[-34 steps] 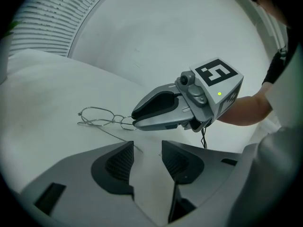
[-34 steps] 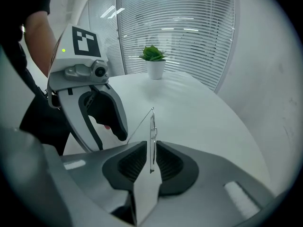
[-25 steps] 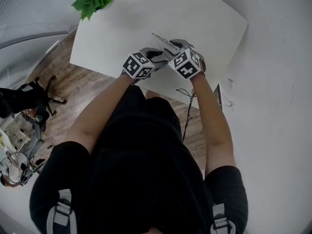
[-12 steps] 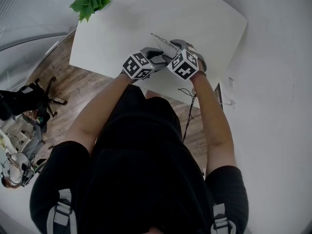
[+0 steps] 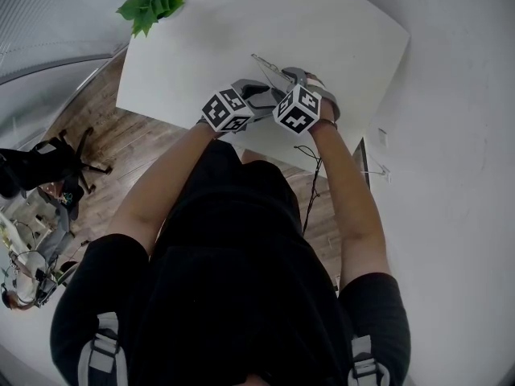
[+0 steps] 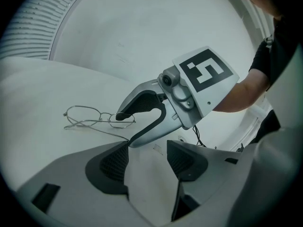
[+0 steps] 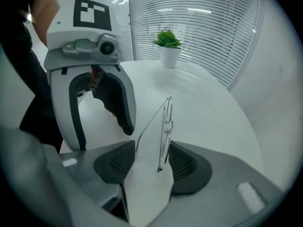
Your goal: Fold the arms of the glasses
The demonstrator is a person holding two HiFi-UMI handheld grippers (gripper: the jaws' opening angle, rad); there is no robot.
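Grey ribbed pads of the right gripper (image 7: 152, 161) stood apart, and the wire-framed glasses (image 7: 165, 126) rose edge-on between them. The lens front lay close against one pad, and one thin arm slanted away from it towards the other pad. Whether either pad truly pressed on the metal was hard to judge from that angle. In the left gripper view, one finger of the right gripper had its dark tip at a lens, and the other finger sat near the end of the outstretched arm. A second arm appeared to lie folded behind the lenses.

The left gripper (image 6: 149, 155) had its jaws open as well, with only bare tabletop between them. It pointed at the glasses from just beside the right gripper and did not touch them.

Both tools were held low over the near part of the white table (image 5: 241, 22), close together, with their marker cubes almost side by side. The glasses rested on the surface just beyond them. A small green plant in a white pot (image 5: 149, 2) stood at the far left corner, well apart from the work. Slatted blinds (image 7: 203, 22) lined the wall behind it.
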